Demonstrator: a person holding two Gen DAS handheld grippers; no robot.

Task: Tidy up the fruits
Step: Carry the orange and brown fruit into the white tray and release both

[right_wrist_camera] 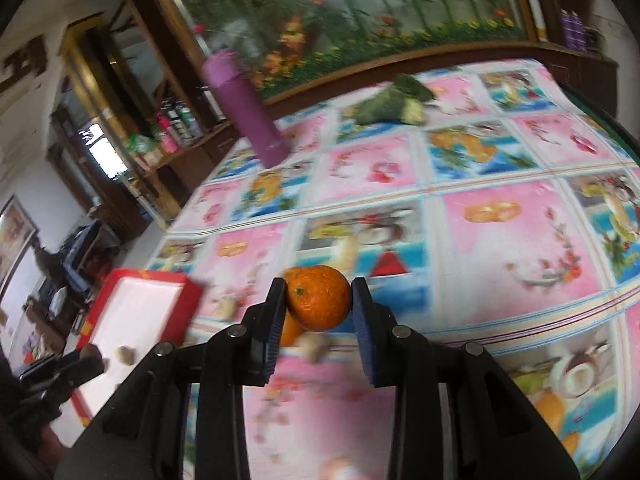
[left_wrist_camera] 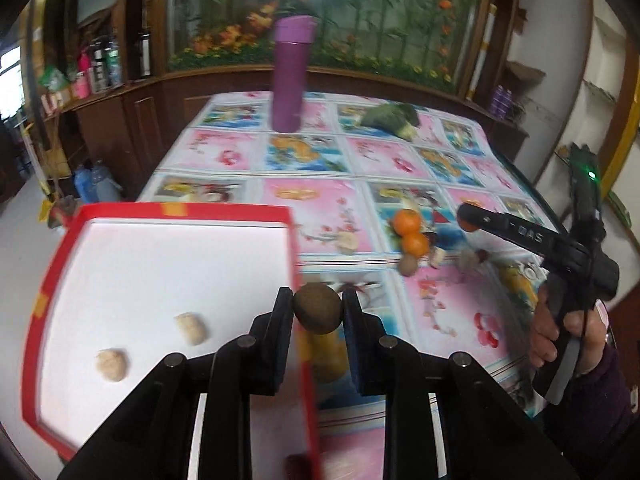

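In the left wrist view my left gripper (left_wrist_camera: 317, 300) is shut on a round brown fruit (left_wrist_camera: 318, 314), held just over the right wall of a red box (left_wrist_camera: 224, 212) with a white floor. Two beige pieces (left_wrist_camera: 191, 328) lie inside the box. Two oranges (left_wrist_camera: 407, 222) and a small brown fruit (left_wrist_camera: 408, 265) sit on the tablecloth to the right. In the right wrist view my right gripper (right_wrist_camera: 318, 288) is shut on an orange (right_wrist_camera: 320, 300), both pads touching it. Another orange (right_wrist_camera: 291, 330) lies beneath. The red box (right_wrist_camera: 160, 280) is at the left.
A tall purple bottle (left_wrist_camera: 289, 76) stands at the table's far side, beside a green leafy bundle (left_wrist_camera: 394, 118). Beige pieces (left_wrist_camera: 348, 242) are scattered near the oranges. A hand (left_wrist_camera: 568, 332) holds the right gripper. A patterned cloth (left_wrist_camera: 320, 152) covers the table; wooden cabinets stand behind.
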